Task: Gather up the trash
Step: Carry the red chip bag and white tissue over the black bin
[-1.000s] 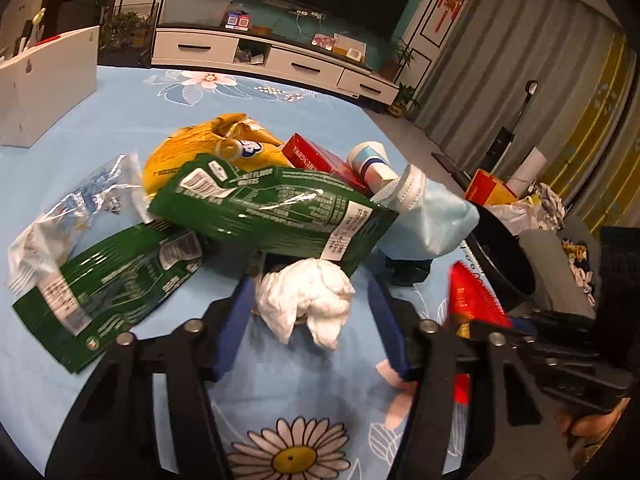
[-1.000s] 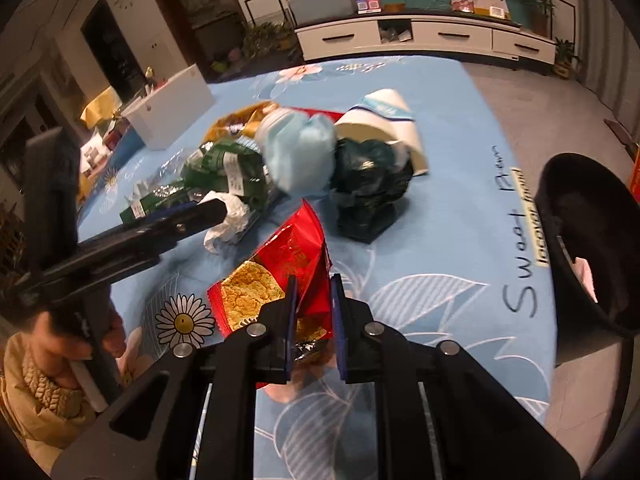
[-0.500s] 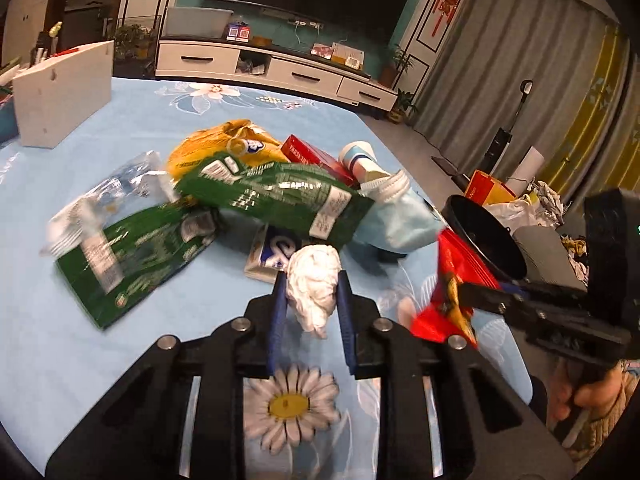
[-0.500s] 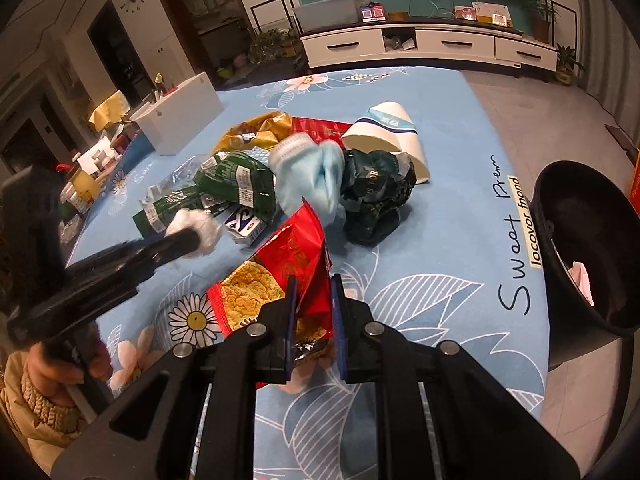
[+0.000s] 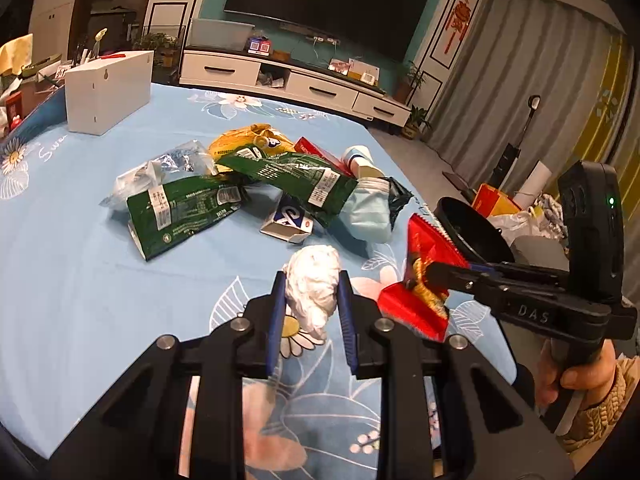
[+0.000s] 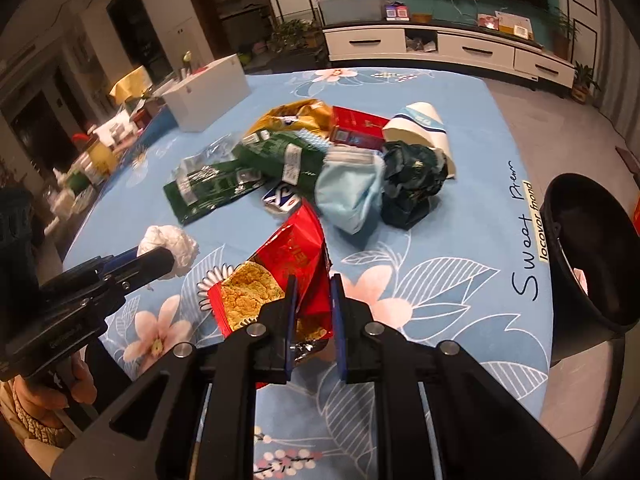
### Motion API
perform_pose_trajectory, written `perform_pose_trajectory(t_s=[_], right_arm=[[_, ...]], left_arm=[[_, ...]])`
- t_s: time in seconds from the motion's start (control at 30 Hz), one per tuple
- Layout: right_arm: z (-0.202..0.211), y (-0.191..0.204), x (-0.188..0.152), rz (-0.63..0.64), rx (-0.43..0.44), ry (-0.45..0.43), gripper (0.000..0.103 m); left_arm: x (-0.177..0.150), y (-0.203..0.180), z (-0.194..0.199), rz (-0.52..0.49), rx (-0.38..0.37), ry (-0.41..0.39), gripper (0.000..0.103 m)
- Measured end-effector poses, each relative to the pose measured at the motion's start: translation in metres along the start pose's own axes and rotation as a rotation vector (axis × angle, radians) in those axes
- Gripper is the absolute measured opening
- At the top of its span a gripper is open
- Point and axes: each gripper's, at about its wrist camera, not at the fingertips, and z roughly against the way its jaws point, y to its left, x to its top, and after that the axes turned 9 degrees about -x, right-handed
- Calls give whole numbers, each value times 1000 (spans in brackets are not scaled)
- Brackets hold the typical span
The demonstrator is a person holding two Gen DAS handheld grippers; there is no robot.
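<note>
My left gripper (image 5: 311,280) is shut on a crumpled white tissue (image 5: 314,286) and holds it above the blue flowered tablecloth (image 5: 72,264); the tissue also shows in the right wrist view (image 6: 170,246). My right gripper (image 6: 313,284) is shut on a red snack bag (image 6: 292,256), seen in the left wrist view (image 5: 420,276) lifted off the table. A pile of trash lies further back: green wrappers (image 5: 184,210), a yellow bag (image 5: 248,138), a blue face mask (image 6: 350,190), a small blue-white carton (image 5: 286,222), a dark crumpled bag (image 6: 412,180) and a paper cup (image 6: 422,122).
A black trash bin (image 6: 580,248) stands off the table's right edge, also in the left wrist view (image 5: 468,228). A white box (image 5: 106,90) sits at the table's far left. A TV cabinet (image 6: 440,48) stands behind.
My left gripper closed on the white tissue and lifted it back from the pile. My right gripper kept hold of the red snack bag and rose slightly.
</note>
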Motion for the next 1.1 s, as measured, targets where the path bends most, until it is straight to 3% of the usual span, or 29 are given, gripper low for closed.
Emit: perform_pose_trajectory(t_s=[0.37, 1.1], right_arm=[[31, -4, -1, -5, -55, -55, 17], [64, -61, 4, -121, -124, -161, 17]], left_arm=[[4, -24, 8, -48, -53, -44, 26], [36, -66, -6, -158, -74, -65, 26]])
